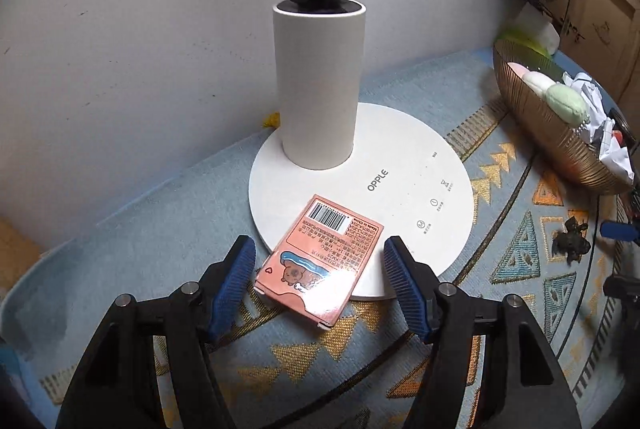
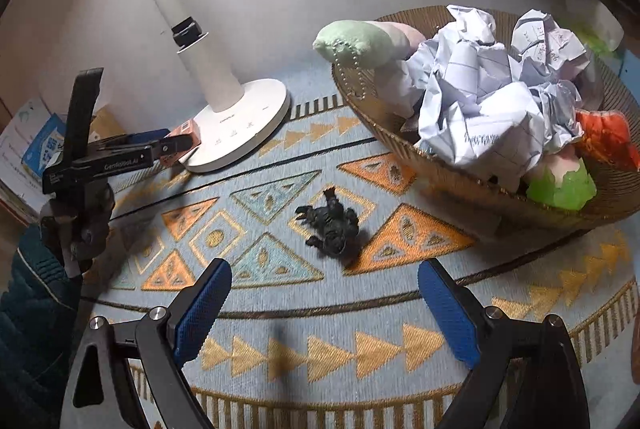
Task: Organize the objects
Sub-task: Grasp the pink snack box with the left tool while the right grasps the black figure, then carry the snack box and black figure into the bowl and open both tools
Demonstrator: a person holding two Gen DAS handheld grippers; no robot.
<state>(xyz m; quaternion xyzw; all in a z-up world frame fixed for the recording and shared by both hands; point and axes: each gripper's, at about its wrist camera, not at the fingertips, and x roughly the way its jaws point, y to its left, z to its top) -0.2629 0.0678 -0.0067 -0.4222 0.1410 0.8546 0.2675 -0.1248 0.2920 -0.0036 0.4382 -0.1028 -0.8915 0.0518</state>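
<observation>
down in the lower middle of the left wrist view, the left gripper (image 1: 320,269) is hanging over a pink card box (image 1: 316,261), its blue fingers (image 1: 234,281) standing apart on either side of the box with a gap showing on both sides, so nothing is being clamped. the box is lying flat, barcode face up, partly on the round white lamp base (image 1: 400,165) and partly overhanging onto the patterned blue cloth of the table (image 1: 152,229) (the lamp's white column is rising toward the top centre of the frame). at the right edge of that view a ribbed golden basket (image 1: 532,121) is sitting with soft pastel toys inside.

meanwhile, in the right wrist view, the right gripper (image 2: 324,309) is hovering at the bottom of the frame, its fingers (image 2: 202,309) spread wide and holding nothing. a small dark figurine (image 2: 330,223) is lying on the cloth in the centre, just above the gap between those fingers and apart from them. the basket (image 2: 448,169) is filling the upper right, heaped with crumpled paper (image 2: 480,101). at the left edge a teal sleeve (image 2: 28,309) is showing behind the other gripper.
</observation>
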